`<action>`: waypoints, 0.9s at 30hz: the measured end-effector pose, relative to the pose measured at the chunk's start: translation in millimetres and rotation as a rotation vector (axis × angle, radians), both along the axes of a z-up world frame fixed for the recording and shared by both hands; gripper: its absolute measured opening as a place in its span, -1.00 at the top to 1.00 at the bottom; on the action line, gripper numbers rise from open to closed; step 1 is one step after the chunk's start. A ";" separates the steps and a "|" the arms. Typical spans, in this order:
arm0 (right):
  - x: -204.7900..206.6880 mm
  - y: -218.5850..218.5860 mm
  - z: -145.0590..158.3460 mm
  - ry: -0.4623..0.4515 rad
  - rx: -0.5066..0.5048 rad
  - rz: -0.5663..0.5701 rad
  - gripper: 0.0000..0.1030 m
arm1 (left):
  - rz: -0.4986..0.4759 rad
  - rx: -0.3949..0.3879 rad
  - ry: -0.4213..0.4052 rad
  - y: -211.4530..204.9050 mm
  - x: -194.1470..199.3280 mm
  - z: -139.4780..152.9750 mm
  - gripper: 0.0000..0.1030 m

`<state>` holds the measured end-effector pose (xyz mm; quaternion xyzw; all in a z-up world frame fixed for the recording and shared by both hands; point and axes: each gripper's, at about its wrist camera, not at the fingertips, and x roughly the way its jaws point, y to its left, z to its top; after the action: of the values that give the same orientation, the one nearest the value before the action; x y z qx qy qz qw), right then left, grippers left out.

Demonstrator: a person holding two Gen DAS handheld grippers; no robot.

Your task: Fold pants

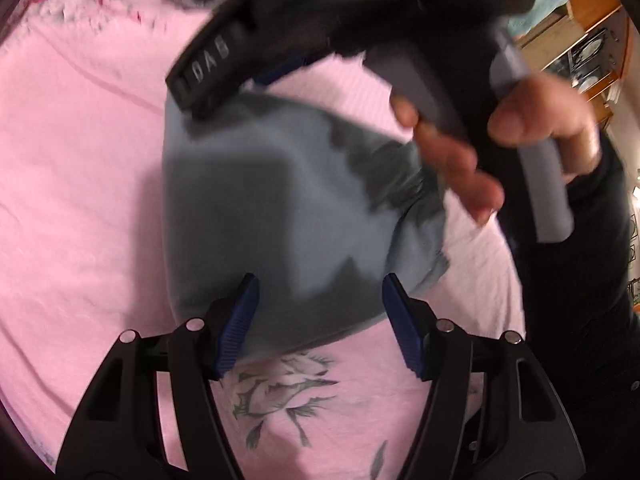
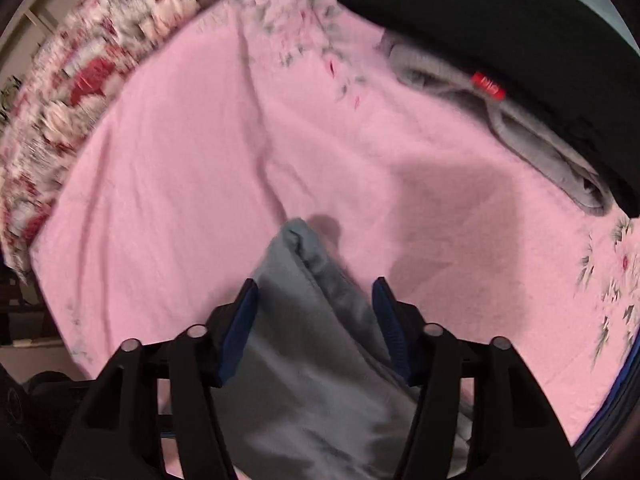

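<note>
The blue-grey pants (image 1: 280, 200) lie as a folded bundle on the pink sheet (image 1: 80, 200). My left gripper (image 1: 320, 280) hangs over the bundle's near edge, its blue pads wide apart and not pressing the cloth. In the right wrist view a folded corner of the pants (image 2: 304, 320) runs up between the spread fingers of my right gripper (image 2: 315, 284), which is open and points down at the bed. In the left wrist view the right tool's black body (image 1: 208, 68) hovers over the far edge of the bundle, held by a hand (image 1: 520, 120) on a grey handle.
A grey garment (image 2: 500, 120) and a black one (image 2: 520, 20) with a red tag lie at the sheet's far right. A red-and-white floral cover (image 2: 60, 100) borders the sheet (image 2: 200, 160) on the left. Wooden shelving (image 1: 592, 48) stands beyond the bed.
</note>
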<state>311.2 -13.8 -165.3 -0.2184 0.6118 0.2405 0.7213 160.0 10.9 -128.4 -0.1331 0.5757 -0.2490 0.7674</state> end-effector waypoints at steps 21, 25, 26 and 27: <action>-82.2 -149.3 74.7 0.005 0.394 -0.350 -0.18 | 0.119 -0.069 -0.075 43.1 -19.9 35.4 -0.71; -134.2 -208.7 58.5 0.022 0.468 -0.492 -0.29 | 0.228 -0.122 -0.005 77.9 -4.1 18.5 -0.76; -146.7 -223.2 50.7 0.031 0.487 -0.538 -0.29 | 0.236 -0.143 0.031 81.9 2.4 9.8 -0.76; -156.8 -235.2 43.2 0.045 0.503 -0.577 -0.29 | 0.240 -0.167 0.072 84.7 10.2 -1.1 -0.76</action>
<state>154.4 -249.0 -122.1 0.1520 0.5855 0.1750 0.7768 170.1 95.6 -129.5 -0.2731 0.5599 -0.1975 0.7569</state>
